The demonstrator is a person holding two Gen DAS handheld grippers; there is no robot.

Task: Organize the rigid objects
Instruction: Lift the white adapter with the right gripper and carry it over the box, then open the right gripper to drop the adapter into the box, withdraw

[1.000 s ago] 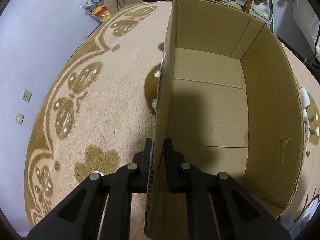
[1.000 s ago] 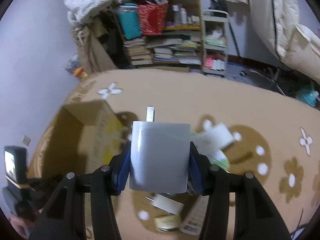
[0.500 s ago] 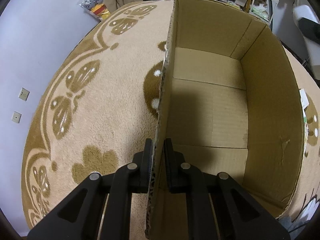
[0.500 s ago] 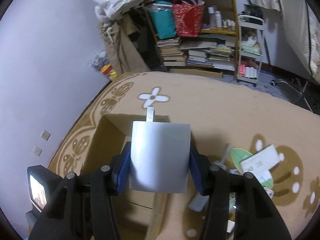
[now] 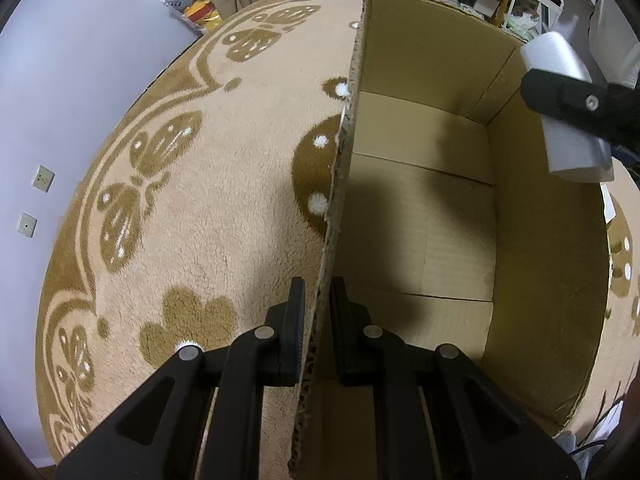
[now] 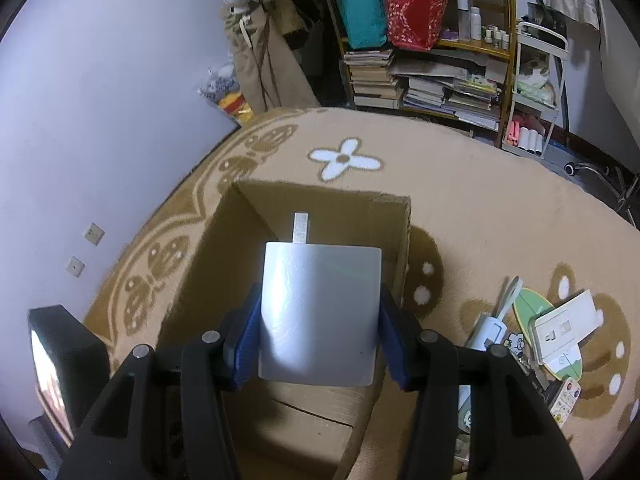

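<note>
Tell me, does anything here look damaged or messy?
Yes, a little. The box has a ragged, frayed left wall edge, where the left gripper pinches it, and a small tear inside its right wall. Beside the box, small items lie scattered on the rug.

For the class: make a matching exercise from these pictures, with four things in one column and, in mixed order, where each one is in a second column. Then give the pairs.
Things:
1. white charger
2. cardboard box
3. red bag
4. books

Places:
A. on the carpet
B. stacked low in the shelf
C. between the right gripper pads
D. on the upper shelf board

Pairs: 1-C, 2-A, 3-D, 4-B
</note>
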